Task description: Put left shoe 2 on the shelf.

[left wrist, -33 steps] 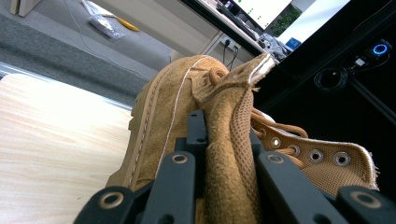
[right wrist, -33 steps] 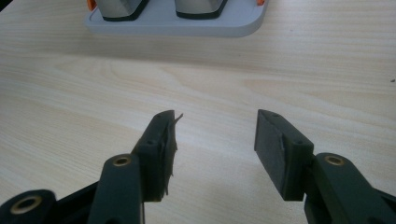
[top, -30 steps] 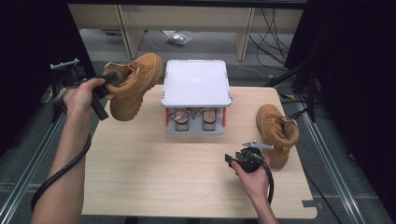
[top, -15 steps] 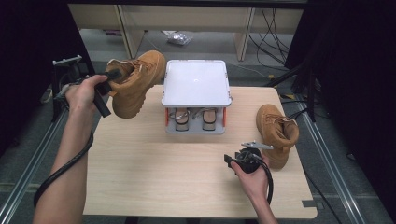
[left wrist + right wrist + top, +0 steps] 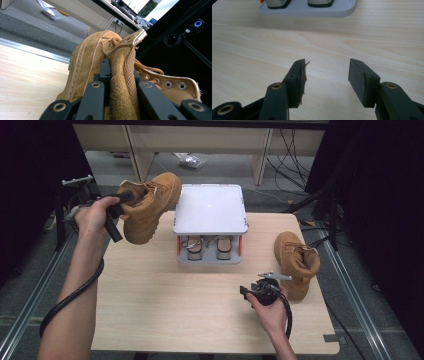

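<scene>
My left gripper (image 5: 123, 200) is shut on the collar of a tan suede boot (image 5: 150, 207) and holds it in the air, toe up, beside the left edge of the grey shoe rack (image 5: 210, 207). In the left gripper view the jaws (image 5: 120, 67) pinch the boot's padded collar (image 5: 125, 75), and its eyelets show at the right. A second tan boot (image 5: 295, 260) stands on the table at the right. My right gripper (image 5: 248, 291) rests low over the table just left of that boot, open with nothing between its fingers (image 5: 327, 67).
The rack's lower shelf holds a pair of shoes (image 5: 209, 247), and its base (image 5: 312, 11) lies ahead of the right jaws. The wooden table (image 5: 165, 310) has bare room in front. Metal rails run along both sides, and cables lie on the floor behind.
The left gripper has carried the boot slightly up and to the right, closer to the rack. The right gripper has stayed where it was.
</scene>
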The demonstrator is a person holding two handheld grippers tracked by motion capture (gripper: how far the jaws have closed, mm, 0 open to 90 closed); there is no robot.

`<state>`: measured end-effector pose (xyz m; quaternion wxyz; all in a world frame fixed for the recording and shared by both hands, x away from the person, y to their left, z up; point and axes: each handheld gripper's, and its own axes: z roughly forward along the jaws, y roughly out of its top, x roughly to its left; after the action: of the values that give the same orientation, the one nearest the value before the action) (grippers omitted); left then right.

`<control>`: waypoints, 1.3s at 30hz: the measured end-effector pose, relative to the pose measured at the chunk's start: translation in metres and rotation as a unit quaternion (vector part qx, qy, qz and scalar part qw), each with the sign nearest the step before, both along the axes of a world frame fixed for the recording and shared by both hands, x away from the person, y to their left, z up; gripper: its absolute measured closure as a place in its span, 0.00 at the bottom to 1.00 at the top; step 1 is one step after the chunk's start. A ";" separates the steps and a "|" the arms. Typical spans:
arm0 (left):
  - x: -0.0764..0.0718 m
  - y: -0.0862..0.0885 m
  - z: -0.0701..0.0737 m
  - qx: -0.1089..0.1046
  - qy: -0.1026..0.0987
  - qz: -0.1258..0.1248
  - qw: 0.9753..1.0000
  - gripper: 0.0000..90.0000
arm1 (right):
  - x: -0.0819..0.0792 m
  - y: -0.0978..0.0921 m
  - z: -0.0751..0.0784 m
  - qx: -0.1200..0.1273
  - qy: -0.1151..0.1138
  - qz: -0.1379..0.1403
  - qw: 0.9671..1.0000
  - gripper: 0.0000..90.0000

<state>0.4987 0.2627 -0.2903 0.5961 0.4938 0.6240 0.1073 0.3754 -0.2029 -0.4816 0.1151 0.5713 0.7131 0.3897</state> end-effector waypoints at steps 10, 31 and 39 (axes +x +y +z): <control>0.004 -0.010 0.004 0.005 -0.004 -0.005 1.000 0.90 | 0.002 -0.001 -0.002 -0.018 -0.010 0.008 1.000 0.54; 0.017 -0.033 0.006 -0.004 0.008 -0.017 1.000 0.89 | 0.002 0.000 -0.004 -0.003 0.002 -0.001 1.000 0.54; 0.022 -0.047 0.008 -0.003 0.009 -0.022 1.000 0.89 | 0.002 0.000 -0.005 -0.004 0.002 0.003 1.000 0.54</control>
<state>0.5210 0.2161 -0.2821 0.5943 0.5062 0.6187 0.0878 0.3774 -0.2031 -0.4867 0.1148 0.5697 0.7162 0.3865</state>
